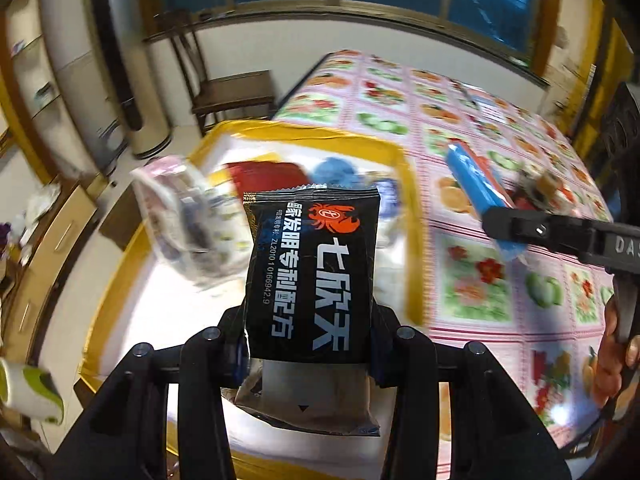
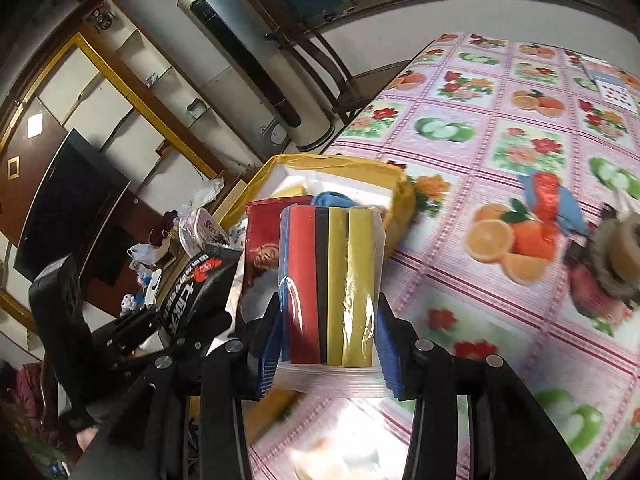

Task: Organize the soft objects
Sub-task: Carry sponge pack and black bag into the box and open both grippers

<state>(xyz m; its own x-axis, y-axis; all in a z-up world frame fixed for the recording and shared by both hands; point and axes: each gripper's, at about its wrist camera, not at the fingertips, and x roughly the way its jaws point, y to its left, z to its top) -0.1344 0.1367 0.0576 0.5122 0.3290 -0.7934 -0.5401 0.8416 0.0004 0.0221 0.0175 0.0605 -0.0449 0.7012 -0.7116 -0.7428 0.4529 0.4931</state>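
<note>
**Two grippers, two soft packs over the yellow-rimmed box**

Fruit-and-flower cloth (image 2: 500, 128) in pink checks covers the one table, which fills the right part of both views. Behind it stand one tall white floor unit (image 2: 244, 60) and one dark wooden chair (image 1: 228, 92), under a wide window.

At the table's near-left corner sits one box with a yellow rim (image 1: 404, 168) and white inside. It holds several soft things, blurred: one red packet (image 1: 268, 174), one blue bundle (image 1: 334, 170), and one clear wrapped pack (image 1: 188, 220) at the left side; I cannot count the rest.

One left gripper (image 1: 308, 344) pinches one black snack pouch (image 1: 312, 276) with an orange crab mark, both fingers pressed against its lower sides. The pouch stands upright above the box and hides its middle.

One right gripper (image 2: 328, 344) squeezes one clear pack of colored strips (image 2: 332, 284) between its blue pads (image 2: 388, 356). I count four strips clearly: red, black, olive, yellow, with a blue edge at the left. This pack hangs over the table edge just beside the box and blocks the box's near side.

On the cloth further right lie one blue-and-red wrapped item (image 2: 556, 208) and one roll of brown tape (image 2: 624, 248), near each other.
</note>
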